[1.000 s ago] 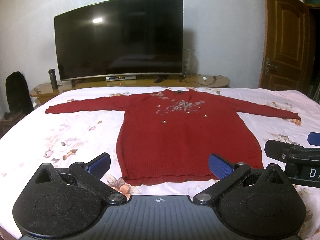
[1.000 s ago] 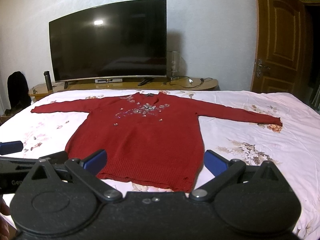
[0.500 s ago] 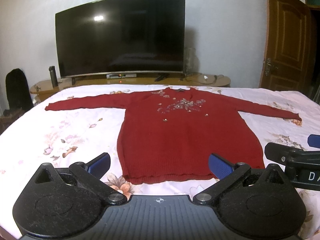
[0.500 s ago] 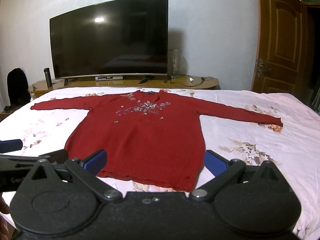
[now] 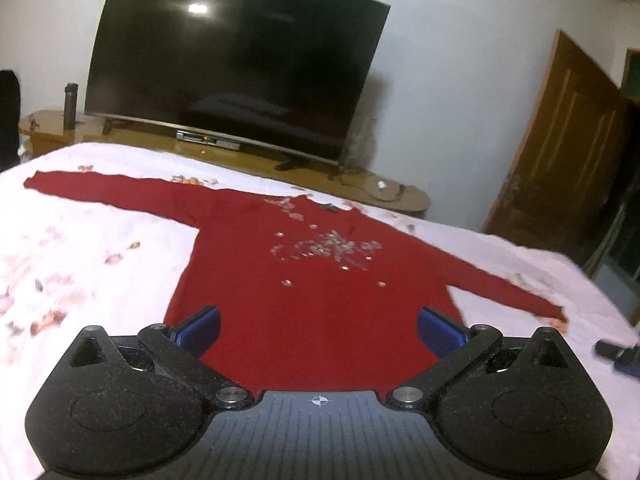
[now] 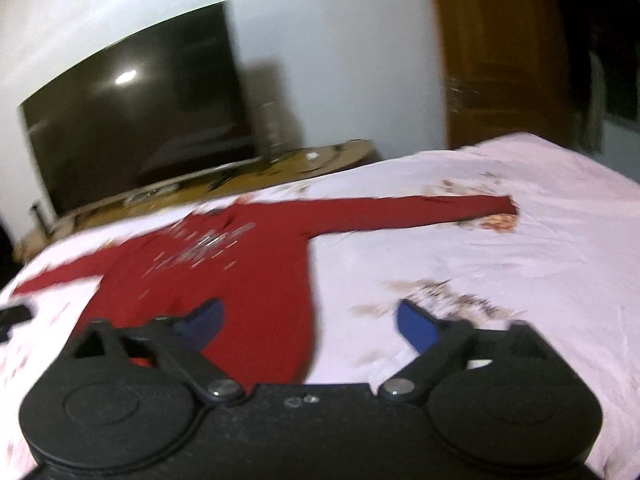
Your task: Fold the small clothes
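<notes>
- Left wrist view: a red sweater (image 5: pixel 320 300) lies flat, front up, on a white bedsheet (image 5: pixel 92 272) printed with flowers, both sleeves stretched out to the sides.
- A patch of silvery beads (image 5: pixel 328 246) sits on the chest below the neckline.
- The left gripper (image 5: pixel 318 330) hangs over the lower body of the sweater with its blue-padded fingers (image 5: pixel 200 330) spread wide and nothing between them.
- Beyond the bed a large dark television (image 5: pixel 236 76) stands on a low wooden stand (image 5: pixel 400 196), and a brown door (image 5: pixel 560 148) is at the right.
- Right wrist view, blurred: the right gripper (image 6: pixel 308 326) has its fingers (image 6: pixel 416 328) wide apart and empty; one is over the sweater's (image 6: pixel 240 264) side edge, the other over bare bedsheet (image 6: pixel 520 280).
- One sleeve (image 6: pixel 420 210) reaches out across the sheet to the right.
- The television (image 6: pixel 136 132) and door (image 6: pixel 504 52) show behind.
</notes>
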{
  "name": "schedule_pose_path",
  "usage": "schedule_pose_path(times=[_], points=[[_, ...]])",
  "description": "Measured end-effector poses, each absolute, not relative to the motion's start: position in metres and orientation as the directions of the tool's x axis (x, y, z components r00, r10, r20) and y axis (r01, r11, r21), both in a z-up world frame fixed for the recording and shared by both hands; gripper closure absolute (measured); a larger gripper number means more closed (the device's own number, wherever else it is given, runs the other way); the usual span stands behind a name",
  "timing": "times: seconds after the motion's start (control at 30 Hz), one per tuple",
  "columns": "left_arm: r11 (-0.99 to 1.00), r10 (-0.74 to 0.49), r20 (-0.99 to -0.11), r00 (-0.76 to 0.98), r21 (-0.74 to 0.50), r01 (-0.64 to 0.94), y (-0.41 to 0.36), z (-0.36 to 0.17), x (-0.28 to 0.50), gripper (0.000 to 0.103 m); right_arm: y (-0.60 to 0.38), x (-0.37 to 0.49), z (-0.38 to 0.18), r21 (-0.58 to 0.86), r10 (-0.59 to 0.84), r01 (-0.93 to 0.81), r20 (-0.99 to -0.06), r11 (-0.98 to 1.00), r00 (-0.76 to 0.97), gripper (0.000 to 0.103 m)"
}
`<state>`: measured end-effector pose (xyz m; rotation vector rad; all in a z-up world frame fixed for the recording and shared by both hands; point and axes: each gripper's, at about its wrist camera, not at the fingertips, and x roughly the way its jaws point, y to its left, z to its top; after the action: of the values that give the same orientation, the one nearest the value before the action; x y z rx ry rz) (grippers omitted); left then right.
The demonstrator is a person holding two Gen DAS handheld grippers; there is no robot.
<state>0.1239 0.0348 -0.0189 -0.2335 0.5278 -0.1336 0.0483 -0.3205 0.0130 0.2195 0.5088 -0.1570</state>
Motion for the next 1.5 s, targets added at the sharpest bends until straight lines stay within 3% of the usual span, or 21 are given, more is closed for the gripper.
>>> schedule_pose_path(times=[0.07, 0.13, 0.23, 0.4, 0.57, 0.7, 0.8, 0.87, 0.9, 0.93, 1.03, 1.13, 1.23, 1.37, 1.5], points=[[0.968, -0.169, -0.489, 0.856, -0.246, 0.051, 0.032, -0.025, 0.146, 0.0, -0.358, 0.074, 0.008, 0.206, -0.129, 0.26, -0.495, 0.943, 0.86, 0.033], [0.976, -0.114, -0.499, 0.859, -0.216, 0.005, 0.029, -0.033, 0.171, 0.0, -0.396, 0.101, -0.001, 0.27, -0.147, 0.305, -0.481, 0.913, 0.864, 0.05], [0.983, -0.049, -0.54, 0.84, -0.175, -0.056, 0.023, -0.052, 0.214, 0.0, -0.464, 0.149, -0.021, 0.376, -0.172, 0.383, -0.488, 0.844, 0.856, 0.061], [0.983, -0.008, -0.646, 0.763, -0.147, -0.114, 0.007, -0.086, 0.278, 0.0, -0.562, 0.226, -0.071, 0.477, -0.229, 0.506, -0.525, 0.718, 0.82, 0.061], [0.985, 0.007, -0.69, 0.724, -0.119, -0.123, -0.012, -0.105, 0.307, 0.0, -0.623, 0.267, -0.118, 0.594, -0.229, 0.58, -0.562, 0.557, 0.795, 0.061], [0.988, 0.004, -0.71, 0.704, -0.108, -0.114, -0.021, -0.116, 0.32, 0.0, -0.641, 0.279, -0.137, 0.673, -0.201, 0.546, -0.523, 0.499, 0.828, 0.062], [0.988, -0.003, -0.718, 0.696, -0.109, -0.108, -0.022, -0.119, 0.33, 0.0, -0.64, 0.291, -0.14, 0.671, -0.178, 0.522, -0.513, 0.527, 0.84, 0.066], [0.988, -0.009, -0.716, 0.698, -0.114, -0.104, -0.019, -0.118, 0.335, 0.0, -0.645, 0.297, -0.142, 0.672, -0.176, 0.521, -0.513, 0.526, 0.84, 0.081], [0.987, -0.015, -0.714, 0.7, -0.121, -0.102, -0.017, -0.116, 0.338, 0.0, -0.646, 0.296, -0.143, 0.668, -0.184, 0.53, -0.519, 0.522, 0.835, 0.094], [0.986, -0.031, -0.71, 0.704, -0.139, -0.097, -0.013, -0.115, 0.34, 0.0, -0.648, 0.295, -0.145, 0.664, -0.196, 0.542, -0.524, 0.515, 0.829, 0.098], [0.977, -0.029, -0.704, 0.709, -0.169, -0.128, 0.004, -0.114, 0.347, 0.0, -0.653, 0.291, -0.144, 0.651, -0.209, 0.543, -0.521, 0.53, 0.828, 0.097], [0.968, -0.021, -0.71, 0.704, -0.19, -0.162, 0.029, -0.119, 0.354, 0.0, -0.641, 0.299, -0.132, 0.508, -0.267, 0.591, -0.572, 0.627, 0.775, 0.096], [0.962, -0.051, -0.697, 0.715, -0.227, -0.153, 0.053, -0.123, 0.359, 0.0, -0.614, 0.307, -0.112, 0.401, -0.301, 0.568, -0.558, 0.719, 0.774, 0.096], [0.947, -0.095, -0.667, 0.739, -0.288, -0.138, 0.085, -0.123, 0.36, 0.0, -0.547, 0.321, -0.081, 0.28, -0.285, 0.461, -0.496, 0.842, 0.821, 0.096], [0.951, -0.082, -0.646, 0.759, -0.28, -0.136, 0.113, -0.116, 0.35, 0.0, -0.461, 0.34, -0.066, 0.204, -0.168, 0.287, -0.455, 0.936, 0.874, 0.096]])
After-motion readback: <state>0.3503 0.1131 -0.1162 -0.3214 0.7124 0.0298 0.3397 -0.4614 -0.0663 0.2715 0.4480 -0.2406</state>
